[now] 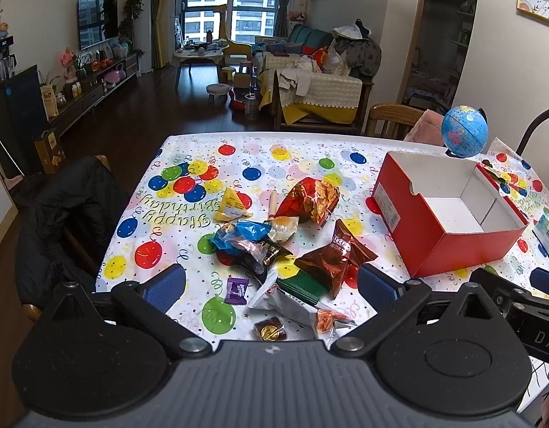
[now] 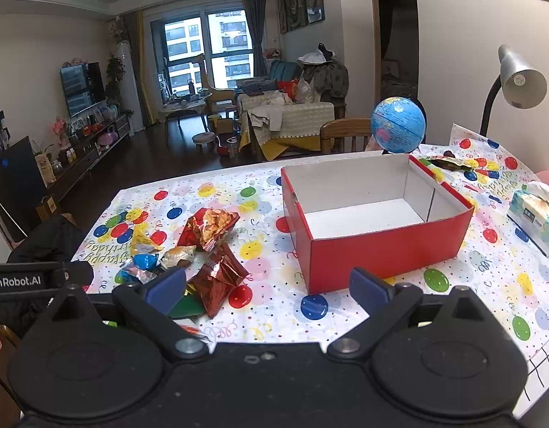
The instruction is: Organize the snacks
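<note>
Several snack packets lie in a loose pile on the balloon-print tablecloth [image 1: 189, 228]. Among them are a red crisp bag [image 1: 310, 199], a dark red foil packet [image 1: 337, 255], a blue packet [image 1: 246, 232], a yellow triangular packet [image 1: 231, 207] and a small purple sweet [image 1: 236, 289]. An open red box [image 1: 449, 224] with a white inside stands empty to the right of the pile. My left gripper [image 1: 271, 283] hovers open above the near side of the pile, holding nothing. My right gripper [image 2: 267, 287] hangs open in front of the red box [image 2: 374, 246], between it and the dark red foil packet [image 2: 219, 278], also holding nothing.
A blue globe [image 2: 398, 125] and a grey desk lamp [image 2: 517, 82] stand behind the box. A tissue pack [image 2: 534, 217] lies at the right. One more dark wrapper [image 2: 445, 163] sits beyond the box. A chair with a black jacket [image 1: 67, 221] stands at the table's left edge.
</note>
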{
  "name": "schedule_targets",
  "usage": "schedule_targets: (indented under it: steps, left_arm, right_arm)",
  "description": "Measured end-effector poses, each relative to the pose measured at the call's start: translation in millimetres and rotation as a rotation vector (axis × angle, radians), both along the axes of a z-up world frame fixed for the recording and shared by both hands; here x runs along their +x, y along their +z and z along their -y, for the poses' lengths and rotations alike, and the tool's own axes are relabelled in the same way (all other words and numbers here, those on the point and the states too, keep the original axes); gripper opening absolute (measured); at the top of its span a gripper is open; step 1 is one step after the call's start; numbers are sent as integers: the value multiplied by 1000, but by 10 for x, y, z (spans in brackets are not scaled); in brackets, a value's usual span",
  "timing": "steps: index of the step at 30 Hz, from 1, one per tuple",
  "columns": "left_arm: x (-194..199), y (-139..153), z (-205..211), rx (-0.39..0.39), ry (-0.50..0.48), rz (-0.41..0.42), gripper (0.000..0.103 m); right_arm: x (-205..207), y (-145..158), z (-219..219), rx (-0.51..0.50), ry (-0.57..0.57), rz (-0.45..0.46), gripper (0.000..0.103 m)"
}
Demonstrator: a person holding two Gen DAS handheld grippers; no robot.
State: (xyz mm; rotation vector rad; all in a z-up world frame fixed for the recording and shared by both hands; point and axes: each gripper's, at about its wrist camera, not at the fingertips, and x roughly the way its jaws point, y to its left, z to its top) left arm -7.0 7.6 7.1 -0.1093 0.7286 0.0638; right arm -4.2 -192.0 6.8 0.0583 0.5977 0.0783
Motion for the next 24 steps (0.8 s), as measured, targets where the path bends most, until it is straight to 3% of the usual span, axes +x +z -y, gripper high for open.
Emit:
schedule_targets:
  steps: [24]
  left_arm:
    - [-72, 80, -23, 3, -14, 6, 103]
  right_arm:
    - [-2, 7, -63, -9, 8, 10, 98]
